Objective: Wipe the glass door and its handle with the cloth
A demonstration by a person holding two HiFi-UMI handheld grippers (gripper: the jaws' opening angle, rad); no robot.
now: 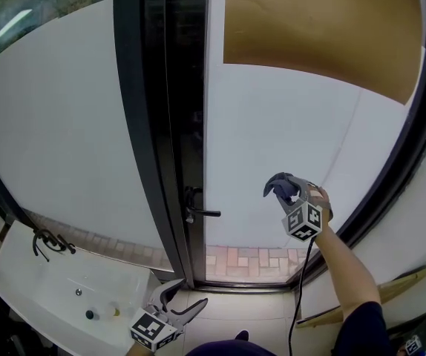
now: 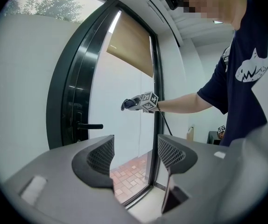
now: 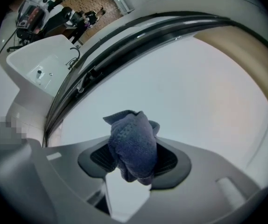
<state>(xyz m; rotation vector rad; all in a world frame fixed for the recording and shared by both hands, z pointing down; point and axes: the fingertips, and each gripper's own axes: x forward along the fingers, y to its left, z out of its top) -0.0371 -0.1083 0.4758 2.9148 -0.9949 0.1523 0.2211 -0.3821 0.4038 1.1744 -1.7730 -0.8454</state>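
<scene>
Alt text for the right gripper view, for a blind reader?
The right gripper clamps a bunched dark blue cloth between its fingers, facing the glass door. The door's dark frame curves overhead; a white sink sits upper left.

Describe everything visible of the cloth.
The cloth is dark blue with a nubby, towel-like weave. It is bunched into a lump and clamped between the jaws of the right hand-held gripper, its folded end sticking out beyond them. It is held up before the glass door; contact with the glass cannot be told.
</scene>
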